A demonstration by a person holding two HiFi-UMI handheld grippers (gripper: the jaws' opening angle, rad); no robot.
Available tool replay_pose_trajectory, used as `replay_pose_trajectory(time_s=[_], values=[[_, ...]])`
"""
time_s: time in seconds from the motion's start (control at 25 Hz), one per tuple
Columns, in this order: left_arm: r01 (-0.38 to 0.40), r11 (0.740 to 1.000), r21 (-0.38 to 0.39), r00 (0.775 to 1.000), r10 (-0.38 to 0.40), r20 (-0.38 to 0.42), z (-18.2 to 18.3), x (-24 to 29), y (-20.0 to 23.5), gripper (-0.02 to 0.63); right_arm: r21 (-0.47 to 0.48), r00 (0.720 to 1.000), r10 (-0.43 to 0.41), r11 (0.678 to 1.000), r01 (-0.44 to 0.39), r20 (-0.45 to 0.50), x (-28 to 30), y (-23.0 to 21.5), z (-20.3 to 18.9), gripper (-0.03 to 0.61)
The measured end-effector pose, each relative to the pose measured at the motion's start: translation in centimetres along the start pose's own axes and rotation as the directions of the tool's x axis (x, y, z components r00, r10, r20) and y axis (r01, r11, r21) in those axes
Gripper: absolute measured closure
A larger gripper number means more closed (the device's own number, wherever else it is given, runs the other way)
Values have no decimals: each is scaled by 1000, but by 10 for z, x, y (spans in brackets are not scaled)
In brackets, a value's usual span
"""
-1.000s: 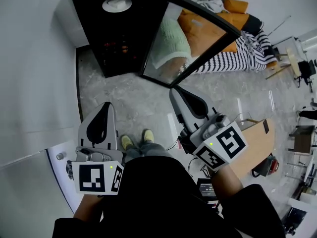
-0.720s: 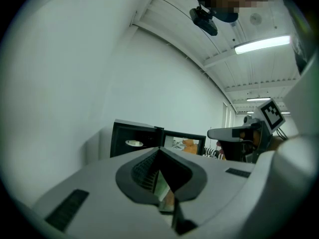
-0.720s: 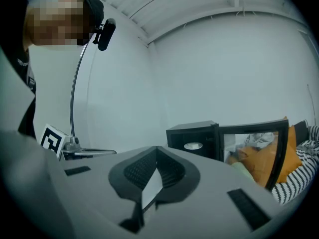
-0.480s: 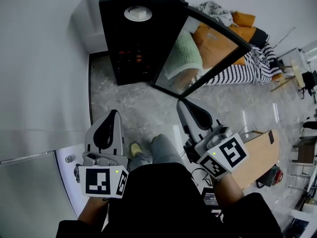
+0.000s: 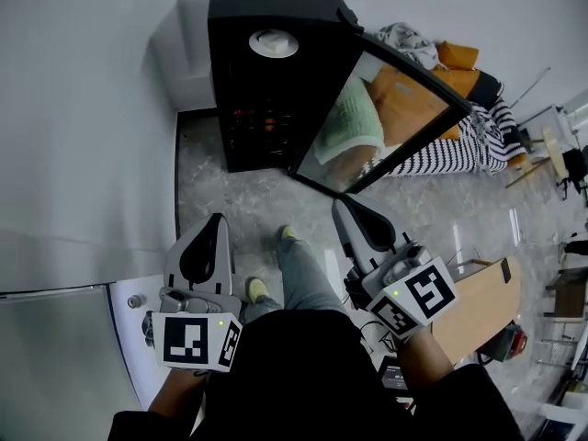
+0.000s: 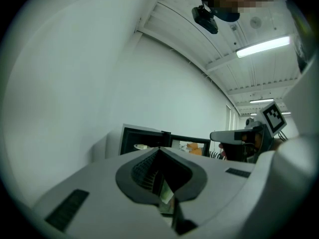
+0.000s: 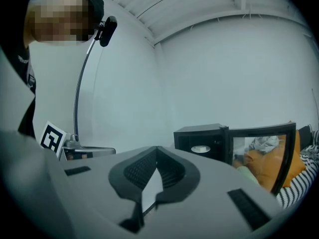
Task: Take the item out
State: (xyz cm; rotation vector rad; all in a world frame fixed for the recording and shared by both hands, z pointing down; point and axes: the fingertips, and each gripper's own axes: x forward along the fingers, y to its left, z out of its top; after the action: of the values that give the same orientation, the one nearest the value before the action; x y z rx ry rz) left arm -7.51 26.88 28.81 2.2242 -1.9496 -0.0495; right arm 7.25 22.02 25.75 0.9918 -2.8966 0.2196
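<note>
A black cabinet [image 5: 266, 72] stands on the floor against the white wall, its glass door [image 5: 390, 108] swung open to the right. Inside, on an upper shelf, lies a round white dish [image 5: 274, 43], also seen as the dish [image 7: 201, 149] and, small, as the dish [image 6: 141, 146]. My left gripper [image 5: 213, 220] and right gripper [image 5: 342, 202] are both held in front of the body, well short of the cabinet. Each is shut with nothing between its jaws. The jaw tips of the left gripper [image 6: 159, 149] and the right gripper [image 7: 157, 148] point toward the cabinet.
The open glass door reflects a green cloth and orange cushions. A sofa with orange cushions and a striped blanket [image 5: 459, 127] lies at the right. A wooden table [image 5: 482, 297] stands at the lower right. A white wall and a grey panel [image 5: 55, 366] bound the left.
The person has stepped forward over the marble floor; the cabinet now sits nearer and more central in the head view. Both grippers stay shut and keep their pose.
</note>
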Motion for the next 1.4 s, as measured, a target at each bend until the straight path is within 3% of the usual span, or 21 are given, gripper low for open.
replay_pose_trajectory(time_s=[0.52, 0.92, 1.4], values=[[7, 998, 56, 1000, -7, 4, 5, 40, 5, 605, -3, 1000, 21, 1000, -21, -6, 34, -23, -7, 572], [40, 995, 86, 999, -38, -32, 5, 117, 6, 606, 91, 998, 10, 996, -3, -70, 77, -85, -22, 572], [63, 995, 82, 993, -54, -101, -9, 211, 25, 604, 124, 991, 28, 992, -12, -129, 144, -145, -35, 572]])
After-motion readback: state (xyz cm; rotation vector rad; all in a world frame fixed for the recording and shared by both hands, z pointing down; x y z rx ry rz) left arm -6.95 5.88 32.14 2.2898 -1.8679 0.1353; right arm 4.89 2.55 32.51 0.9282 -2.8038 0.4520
